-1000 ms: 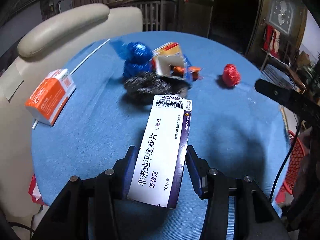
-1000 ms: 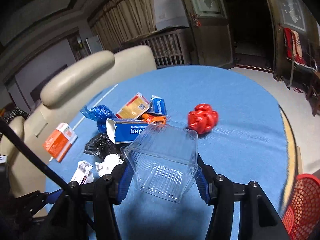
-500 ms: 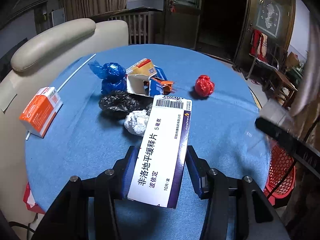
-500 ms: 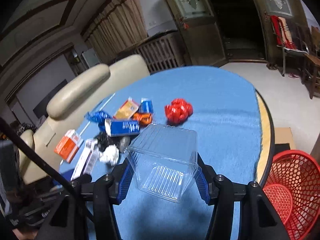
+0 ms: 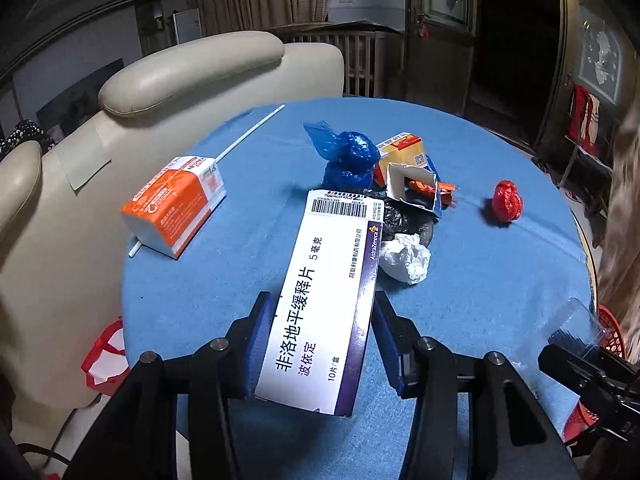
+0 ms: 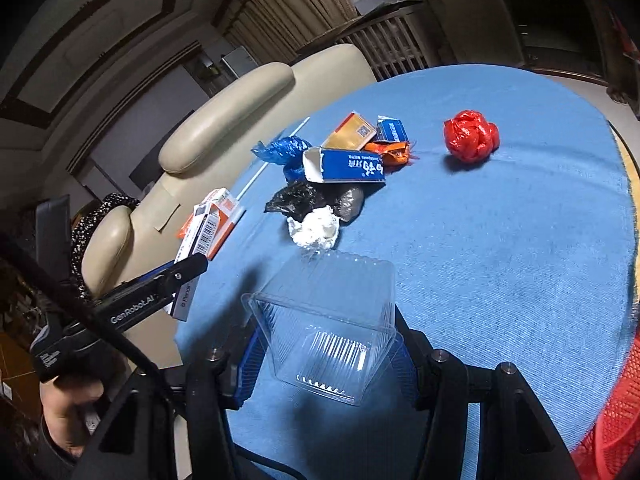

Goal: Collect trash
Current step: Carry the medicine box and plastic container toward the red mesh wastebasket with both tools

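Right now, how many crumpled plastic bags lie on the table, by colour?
Blue bag: 1
Black bag: 1
Red bag: 1
Total: 3

A round blue-clothed table point(image 6: 500, 240) carries a trash heap point(image 6: 336, 176), a red bag point(image 6: 471, 141) and an orange carton point(image 5: 174, 204).

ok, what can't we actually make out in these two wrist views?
- Red basket: right wrist view, cut off by the frame edge; contents unseen.
- Black bag: left wrist view, mostly behind the medicine box in the left gripper.
- Blue carton: right wrist view, print too small to read.
- Clear tub in the right gripper: left wrist view, only a corner shows.
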`<move>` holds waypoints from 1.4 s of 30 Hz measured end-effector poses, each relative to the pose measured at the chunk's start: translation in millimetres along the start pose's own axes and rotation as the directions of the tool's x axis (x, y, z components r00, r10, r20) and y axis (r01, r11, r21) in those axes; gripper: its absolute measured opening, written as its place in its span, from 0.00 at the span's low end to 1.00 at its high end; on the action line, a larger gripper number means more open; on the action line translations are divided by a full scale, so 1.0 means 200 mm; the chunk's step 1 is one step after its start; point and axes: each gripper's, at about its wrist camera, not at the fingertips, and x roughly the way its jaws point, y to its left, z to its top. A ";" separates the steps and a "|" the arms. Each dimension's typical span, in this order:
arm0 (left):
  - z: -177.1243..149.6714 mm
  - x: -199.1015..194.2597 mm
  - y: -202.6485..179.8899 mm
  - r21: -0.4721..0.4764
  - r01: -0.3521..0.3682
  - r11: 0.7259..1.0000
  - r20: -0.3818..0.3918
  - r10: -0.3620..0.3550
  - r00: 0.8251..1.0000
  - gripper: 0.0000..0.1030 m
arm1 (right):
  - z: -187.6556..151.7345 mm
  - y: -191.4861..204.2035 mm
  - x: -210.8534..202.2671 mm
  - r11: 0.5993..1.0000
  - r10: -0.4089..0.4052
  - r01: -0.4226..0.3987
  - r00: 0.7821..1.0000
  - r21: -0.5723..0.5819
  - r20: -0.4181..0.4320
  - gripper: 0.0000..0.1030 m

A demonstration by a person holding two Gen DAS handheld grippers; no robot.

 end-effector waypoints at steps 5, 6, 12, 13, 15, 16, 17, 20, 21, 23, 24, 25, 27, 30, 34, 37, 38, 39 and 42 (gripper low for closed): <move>0.03 0.00 -0.10 0.030 0.019 0.999 0.013 -0.019 1.000 0.50 | 0.01 -0.03 -0.01 1.000 0.003 -0.003 1.000 0.024 0.003 0.57; 0.03 0.00 -0.12 0.038 0.021 0.999 0.015 -0.021 1.000 0.50 | 0.02 -0.04 -0.02 0.999 0.005 -0.005 1.000 0.033 0.002 0.57; 0.03 0.01 -0.14 0.058 -0.008 0.998 0.021 0.007 1.000 0.50 | -0.01 -0.11 -0.01 0.995 0.047 -0.045 0.999 0.086 -0.025 0.57; 0.03 0.02 -0.14 0.057 -0.017 0.998 0.021 0.016 1.000 0.50 | -0.01 -0.12 0.00 0.994 0.056 -0.053 0.998 0.094 -0.032 0.57; 0.04 0.02 -0.11 0.049 -0.034 0.998 0.020 0.033 0.999 0.50 | -0.02 -0.12 0.01 0.993 0.068 -0.064 0.997 0.096 -0.038 0.57; 0.04 0.03 -0.11 0.047 -0.041 0.998 0.022 0.040 0.999 0.50 | -0.02 -0.11 0.01 0.993 0.078 -0.073 0.996 0.097 -0.043 0.57; 0.05 0.03 -0.09 0.044 -0.053 0.998 0.025 0.052 0.998 0.50 | -0.02 -0.11 0.02 0.992 0.087 -0.082 0.995 0.097 -0.046 0.57; 0.07 0.03 -0.04 0.026 -0.081 0.996 0.026 0.081 0.996 0.50 | -0.02 -0.08 0.03 0.991 0.105 -0.100 0.993 0.085 -0.057 0.57; 0.07 0.03 -0.01 0.017 -0.093 0.995 0.026 0.093 0.995 0.50 | -0.02 -0.07 0.04 0.992 0.109 -0.104 0.992 0.078 -0.061 0.57; 0.09 0.04 0.02 0.006 -0.107 0.994 0.026 0.107 0.994 0.50 | -0.02 -0.05 0.05 0.991 0.119 -0.115 0.991 0.070 -0.065 0.57; 0.09 0.04 0.03 0.004 -0.113 0.994 0.026 0.112 0.993 0.50 | -0.02 -0.04 0.05 0.991 0.122 -0.118 0.990 0.067 -0.066 0.57; 0.10 0.04 0.04 0.002 -0.119 0.993 0.027 0.119 0.992 0.50 | -0.01 -0.04 0.06 0.990 0.125 -0.121 0.990 0.067 -0.067 0.57; 0.11 0.05 0.06 -0.004 -0.129 0.992 0.026 0.129 0.991 0.50 | -0.01 -0.04 0.06 0.990 0.127 -0.122 0.989 0.069 -0.069 0.57; 0.11 0.06 0.07 -0.011 -0.136 0.991 0.021 0.136 0.990 0.50 | 0.00 -0.04 0.07 0.990 0.127 -0.122 0.989 0.073 -0.071 0.57; 0.11 0.08 0.11 -0.027 -0.144 0.989 0.014 0.145 0.989 0.50 | 0.01 -0.03 0.08 0.990 0.126 -0.121 0.989 0.073 -0.075 0.57; 0.11 0.08 0.15 -0.045 -0.153 0.987 0.009 0.153 0.988 0.50 | 0.02 -0.02 0.08 0.991 0.125 -0.120 0.989 0.066 -0.078 0.57; 0.11 0.09 0.16 -0.051 -0.156 0.987 0.008 0.156 0.988 0.50 | 0.02 -0.02 0.08 0.991 0.126 -0.121 0.989 0.065 -0.077 0.57; 0.11 0.09 0.17 -0.053 -0.157 0.986 0.007 0.158 0.987 0.50 | 0.03 -0.01 0.08 0.991 0.126 -0.121 0.989 0.063 -0.075 0.57; 0.11 0.09 0.18 -0.051 -0.157 0.986 0.007 0.158 0.987 0.50 | 0.03 0.00 0.08 0.991 0.123 -0.119 0.990 0.059 -0.073 0.57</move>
